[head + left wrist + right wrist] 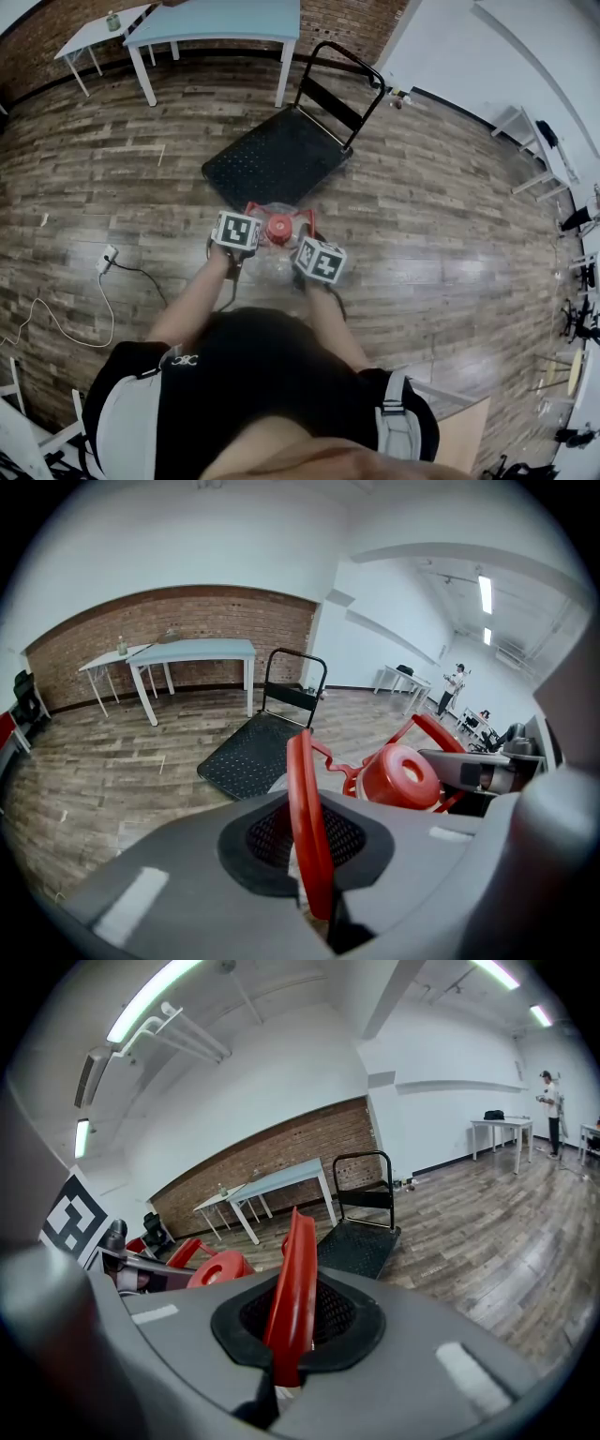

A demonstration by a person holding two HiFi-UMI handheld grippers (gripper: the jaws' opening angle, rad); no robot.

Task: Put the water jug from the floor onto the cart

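The left gripper and right gripper each pinch a red handle of the water jug, held just short of the cart's near edge. This looks like the carrying step. The next move calls for a level, two-handed lift forward onto the deck.

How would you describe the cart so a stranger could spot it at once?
Find the brick wall and the pale blue table before it. On the wood floor just in front of that table sits the cart: unlike the white-legged table, it is low and black, a flat deck with an upright handle.
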